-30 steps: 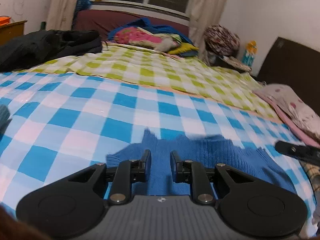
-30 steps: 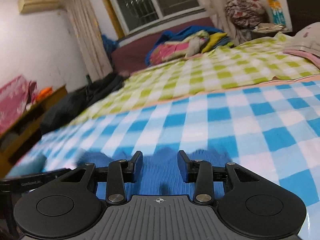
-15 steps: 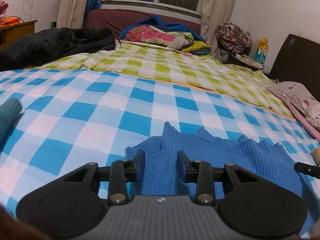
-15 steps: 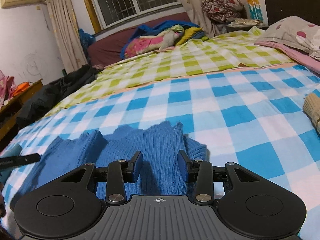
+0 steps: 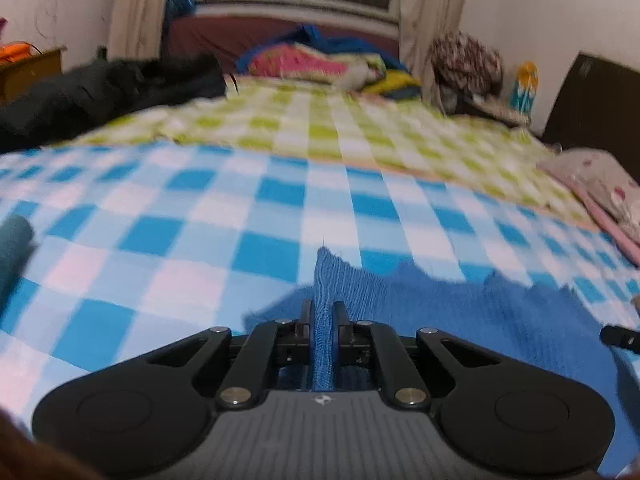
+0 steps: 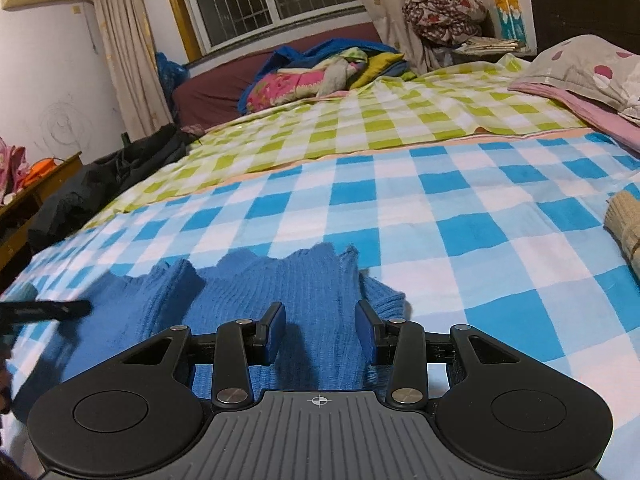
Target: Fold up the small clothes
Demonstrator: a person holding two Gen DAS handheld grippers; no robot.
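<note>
Pinched upright between the closed fingers of the left gripper (image 5: 322, 314) is a ridge of the blue ribbed knit garment (image 6: 280, 292), which lies rumpled on the blue checked bedsheet (image 6: 460, 208). The right gripper (image 6: 322, 330) angles down over it, jaws apart and holding nothing, with knit between them.

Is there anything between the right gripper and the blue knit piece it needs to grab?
Nothing visible. The right gripper hangs open directly over the blue knit garment, with only knit fabric showing between its fingers. The left gripper is shut on the garment's other edge.
</note>
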